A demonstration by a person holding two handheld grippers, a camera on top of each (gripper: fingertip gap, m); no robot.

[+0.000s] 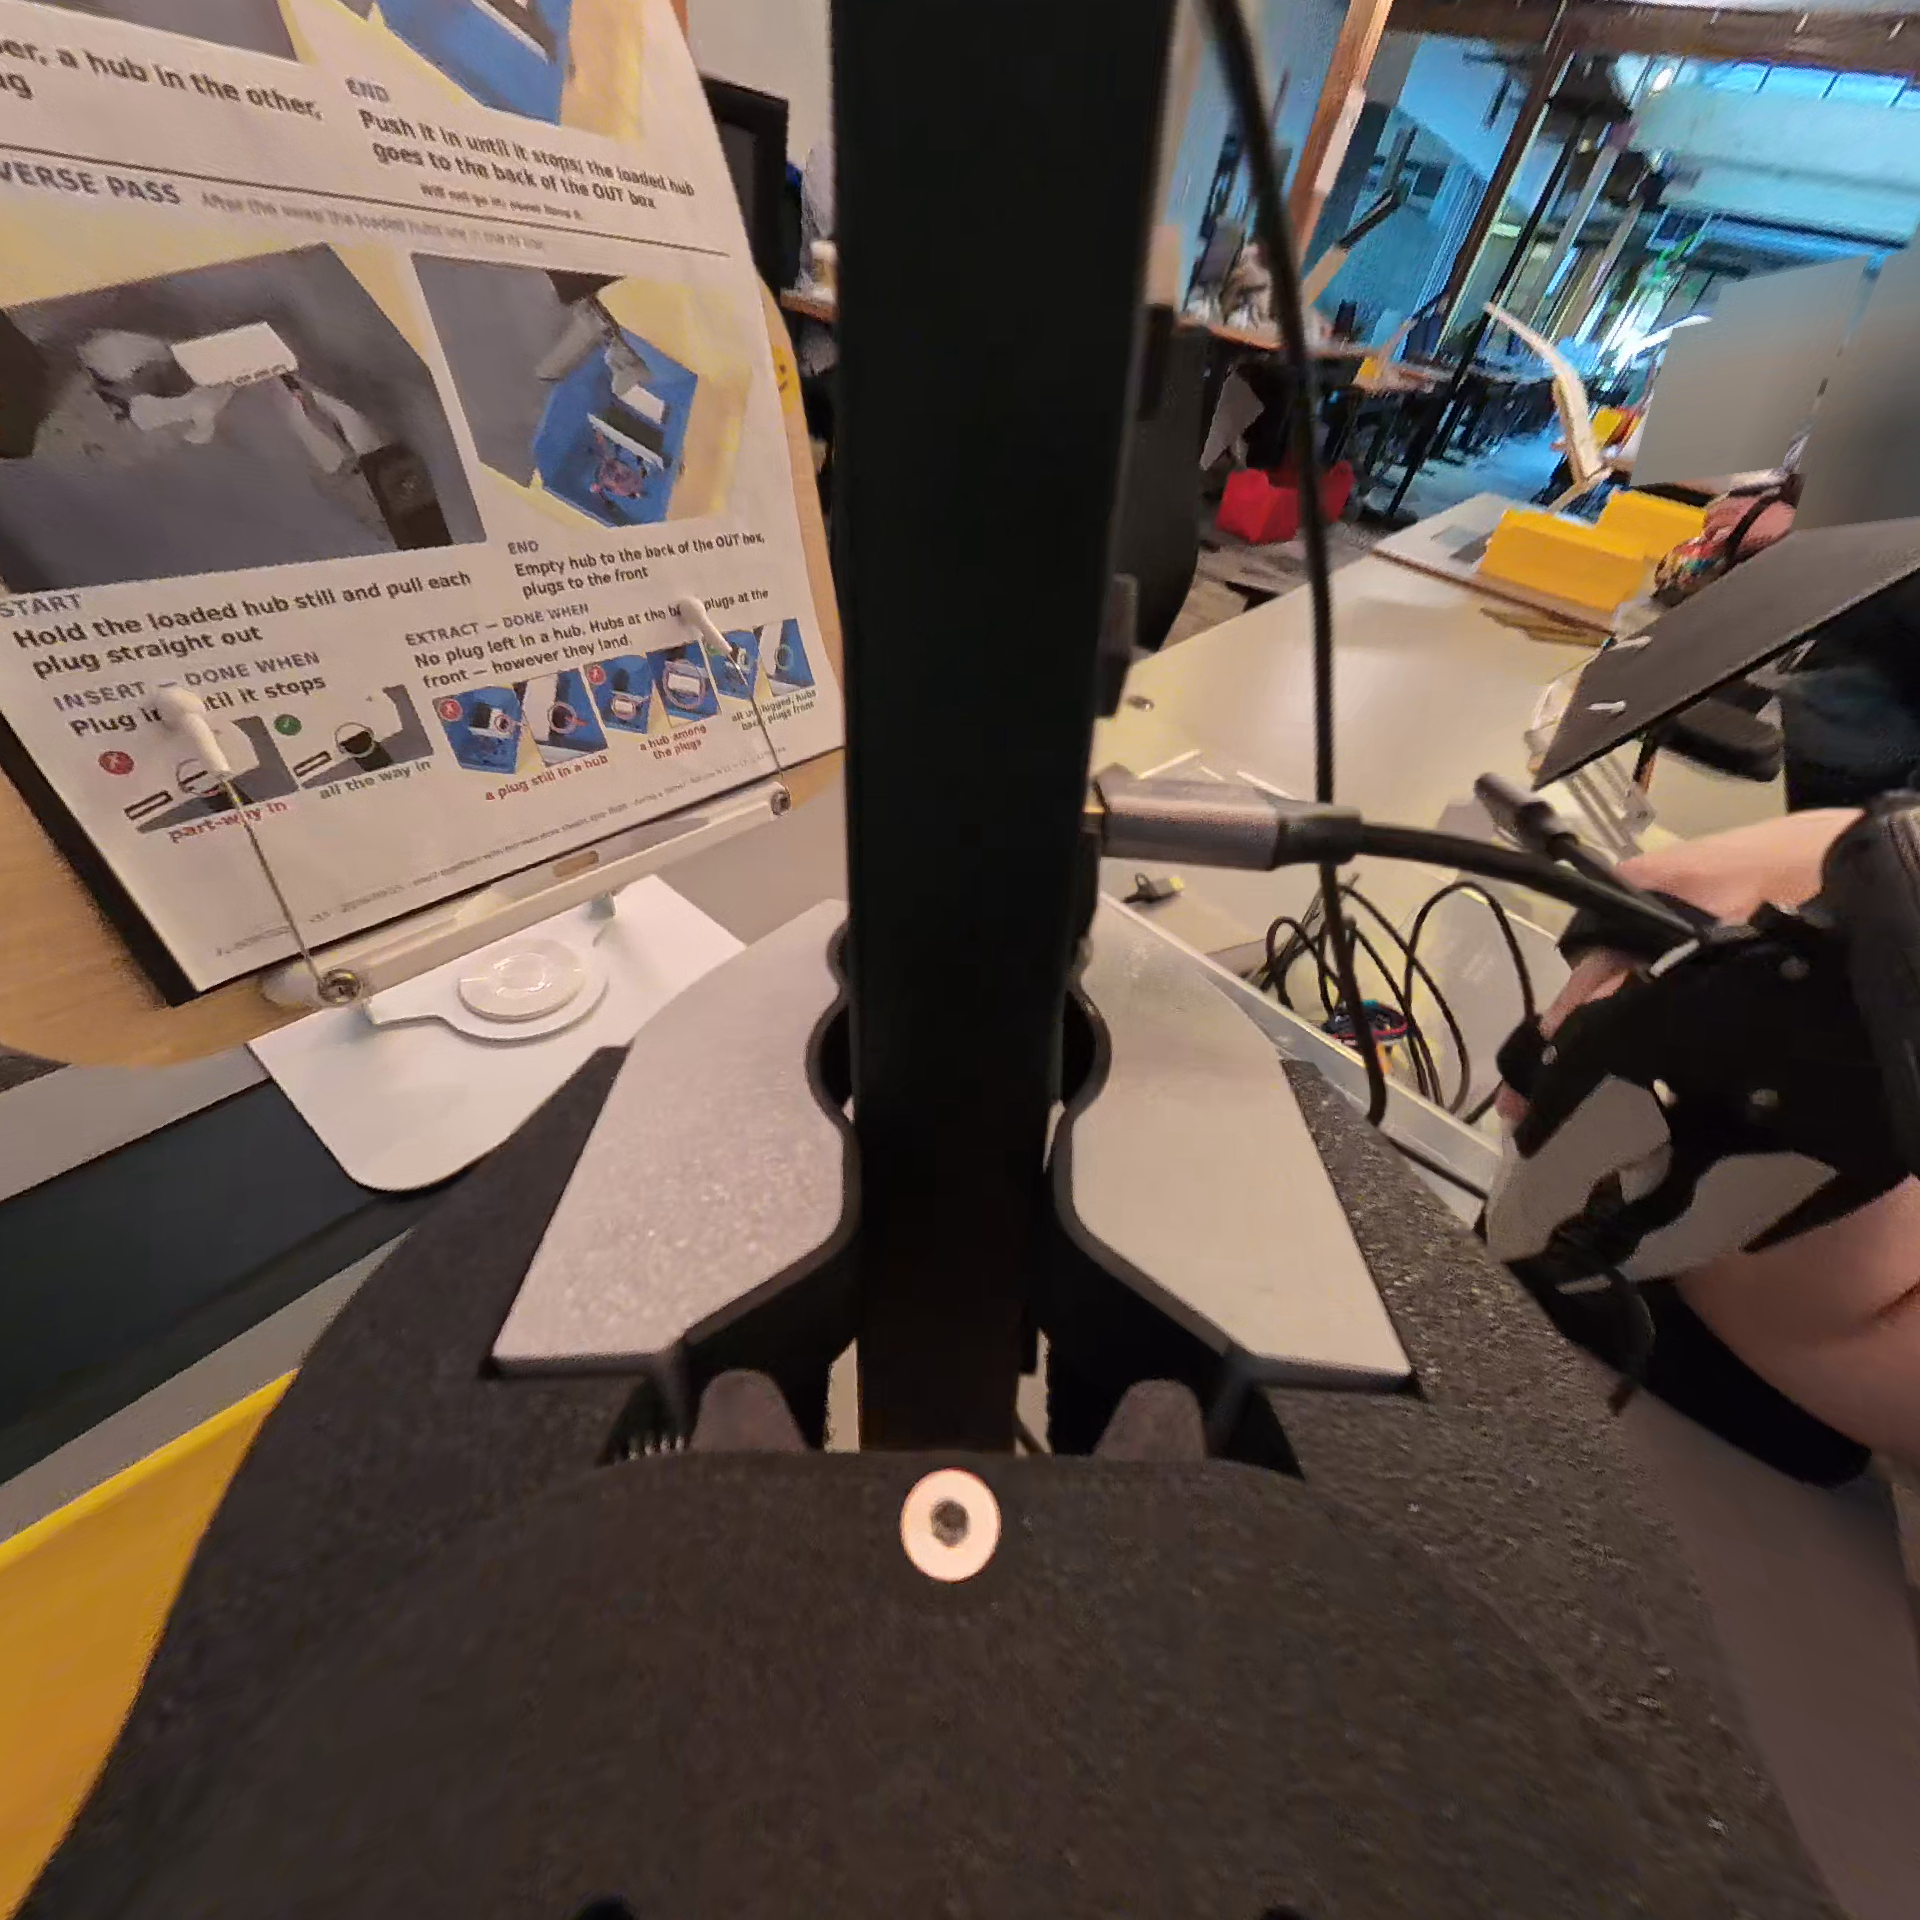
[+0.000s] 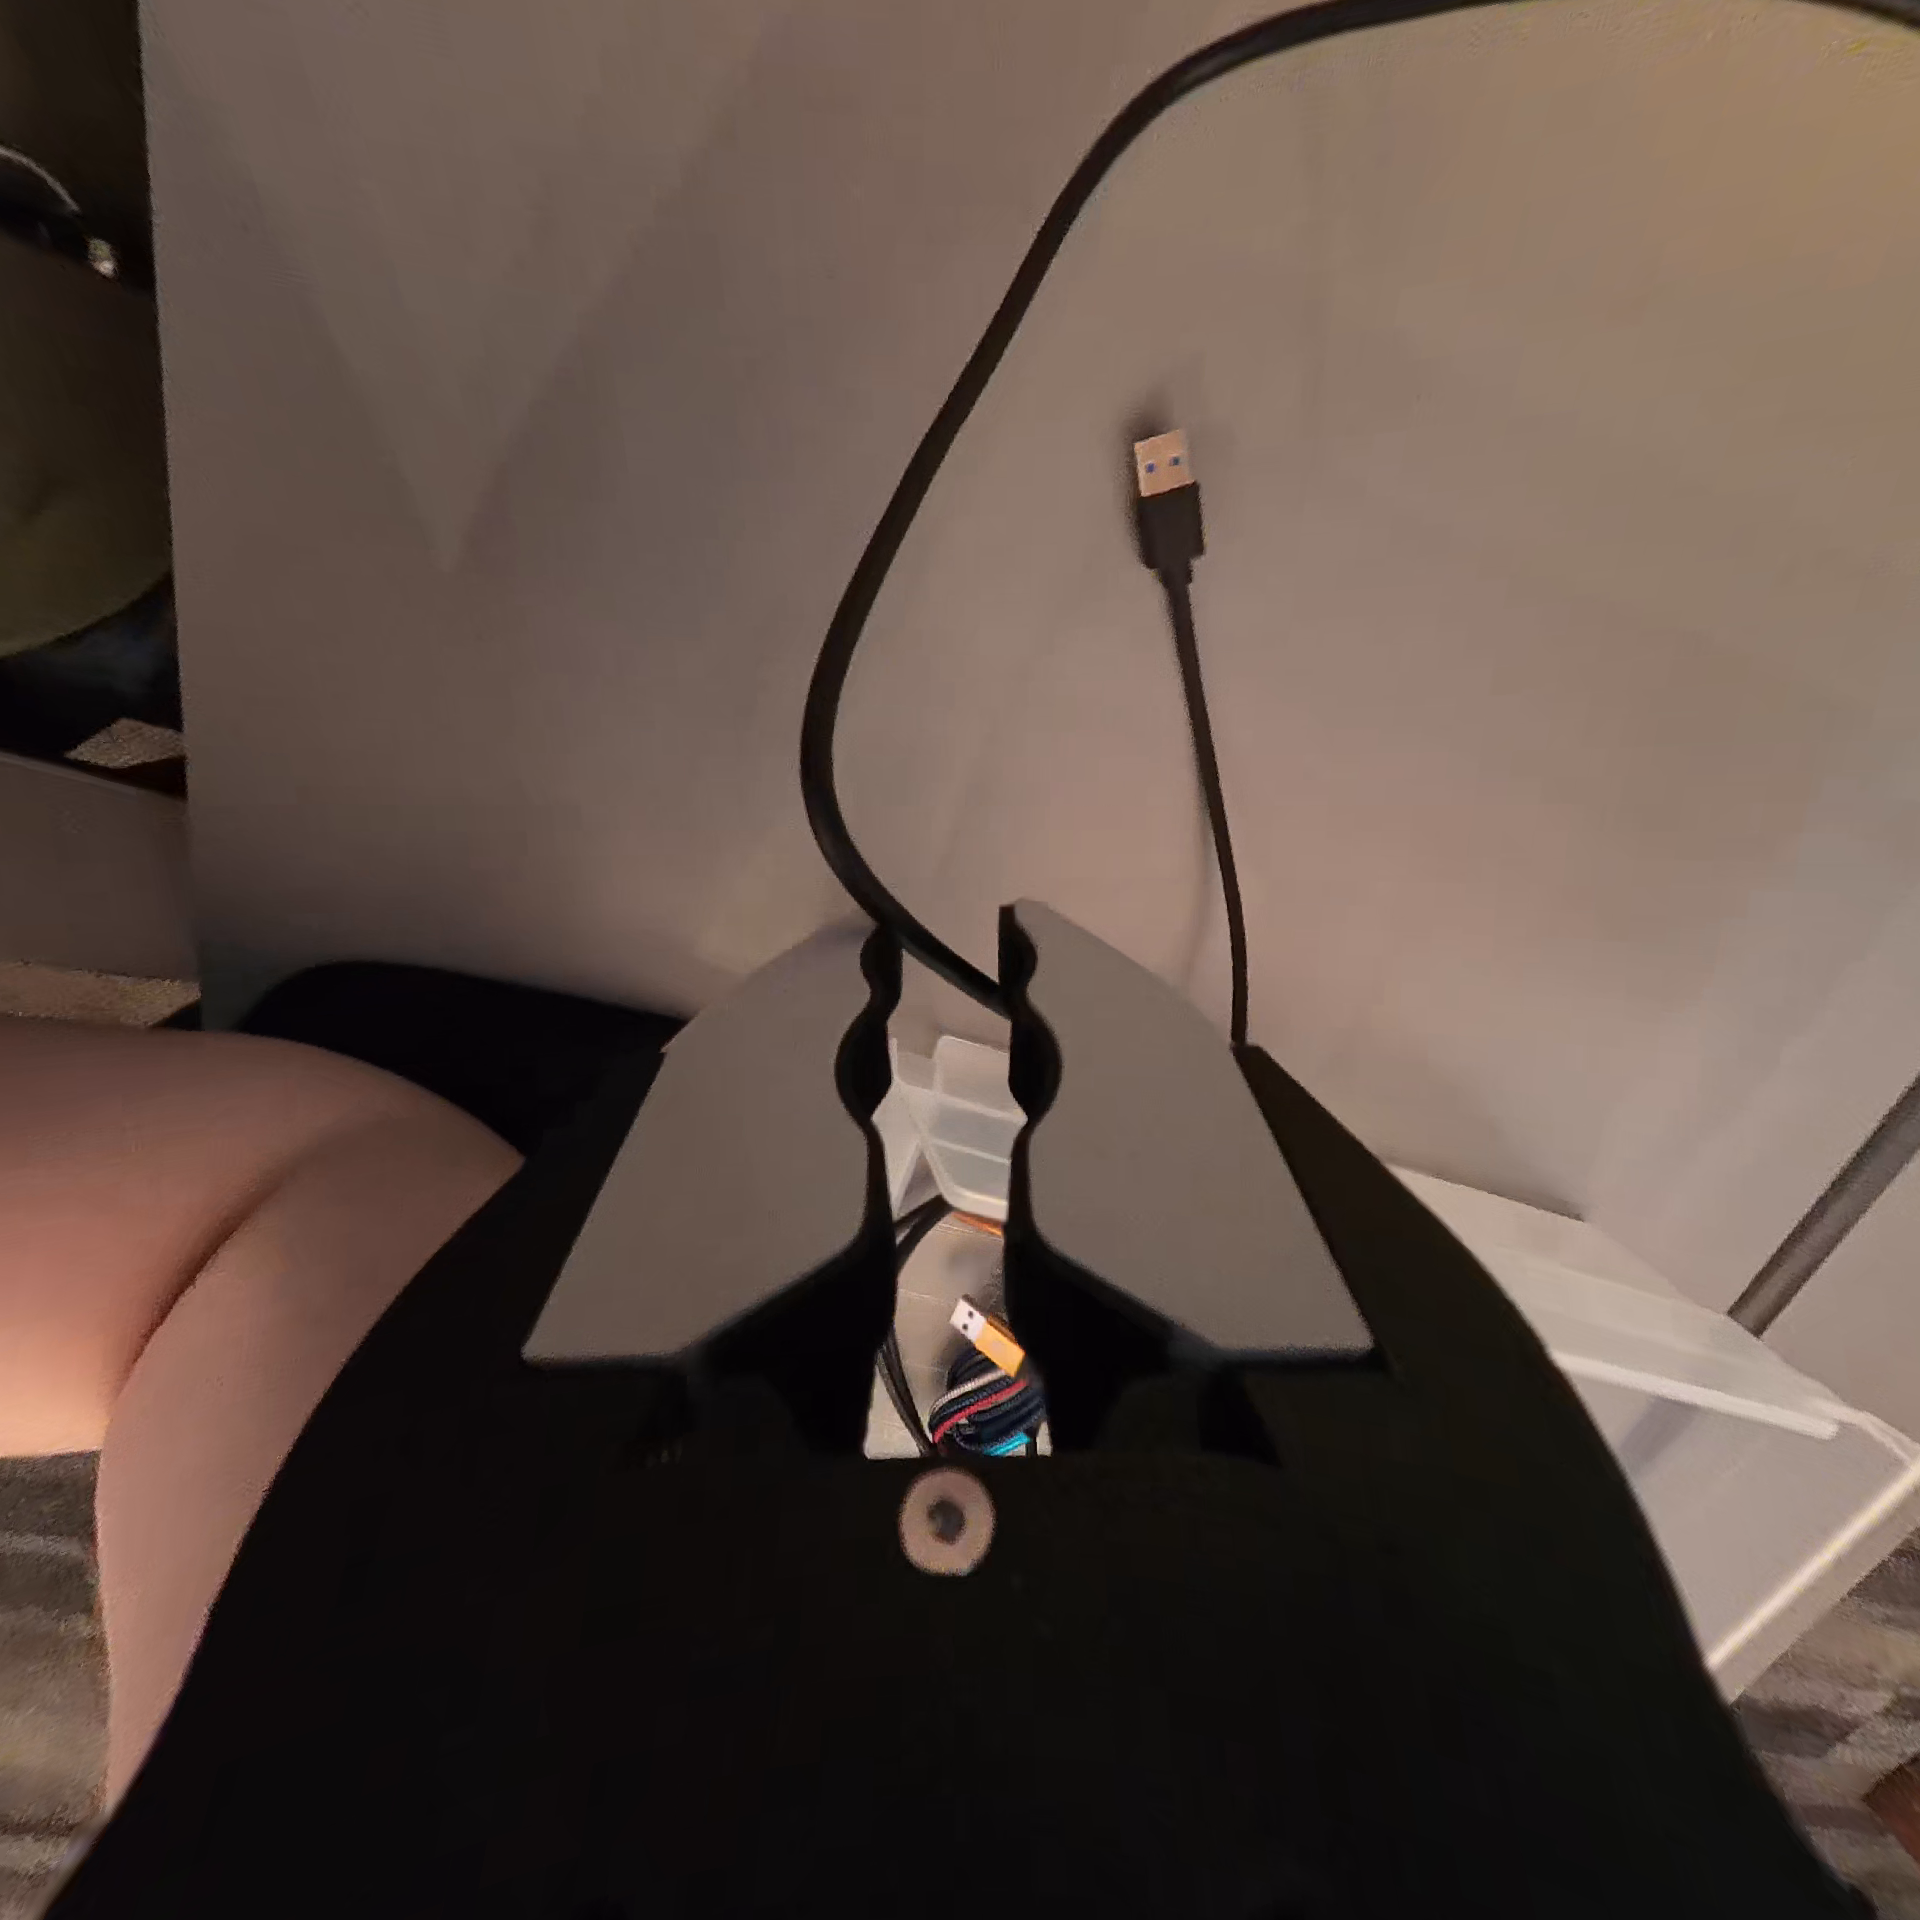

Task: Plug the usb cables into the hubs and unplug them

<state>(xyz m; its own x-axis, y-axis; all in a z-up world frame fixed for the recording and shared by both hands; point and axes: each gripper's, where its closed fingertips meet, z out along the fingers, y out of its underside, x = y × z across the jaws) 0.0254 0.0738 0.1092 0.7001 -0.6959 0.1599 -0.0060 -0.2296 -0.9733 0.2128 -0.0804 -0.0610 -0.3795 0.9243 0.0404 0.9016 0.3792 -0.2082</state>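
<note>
My left gripper (image 1: 961, 935) is shut on a long black hub (image 1: 987, 520) and holds it upright between its fingers. A grey USB plug (image 1: 1195, 826) sits against the hub's right side; its black cable (image 1: 1455, 847) runs right to my right gripper (image 1: 1683, 940). In the right wrist view, my right gripper (image 2: 945, 935) is nearly closed around that black cable (image 2: 831, 727), which crosses between the fingertips. A loose black USB plug with a blue insert (image 2: 1169, 499) sticks up beyond the right finger; it also shows in the left wrist view (image 1: 1517, 805).
An instruction sheet on a stand (image 1: 364, 468) is at the left. A clear bin (image 2: 1558, 1351) below holds coiled cables (image 1: 1382, 997) and an orange plug (image 2: 987, 1340). A black panel (image 1: 1745, 644) and yellow boxes (image 1: 1558, 551) are at the right. A pale wall (image 2: 520, 520) is ahead. Some 30 centimeters of space lies between my two pairs of fingers.
</note>
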